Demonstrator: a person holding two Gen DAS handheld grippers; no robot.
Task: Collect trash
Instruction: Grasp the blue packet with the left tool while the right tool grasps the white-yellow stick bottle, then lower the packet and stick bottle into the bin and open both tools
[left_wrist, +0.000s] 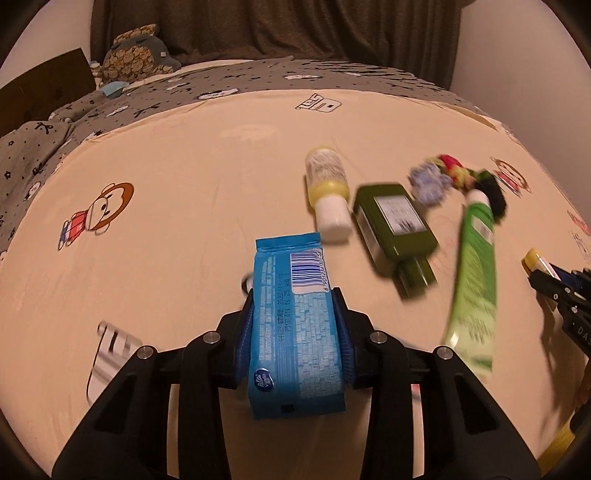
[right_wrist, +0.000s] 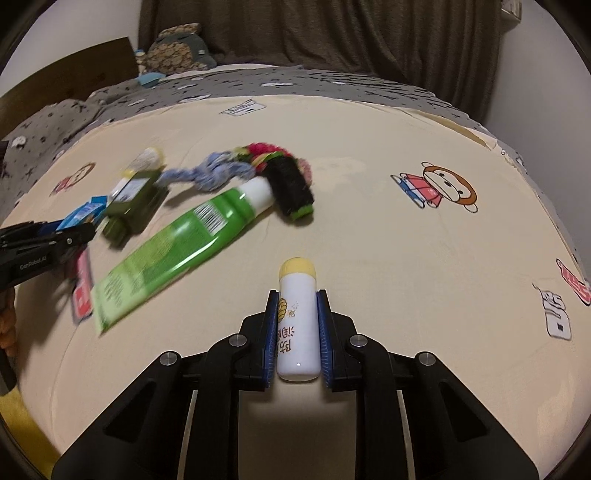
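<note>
on the cream sheet, bottles lie, blurred, perhaps touching.

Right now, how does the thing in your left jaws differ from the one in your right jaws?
The blue tissue pack in the left gripper is a flat, soft rectangular packet with a barcode; the white tube in the right gripper is a slim, round cylinder with a yellow cap. The pack fills wide-set jaws, while the tube sits between jaws set much closer. Both are clamped lengthwise, pointing forward over the cream sheet.
</note>
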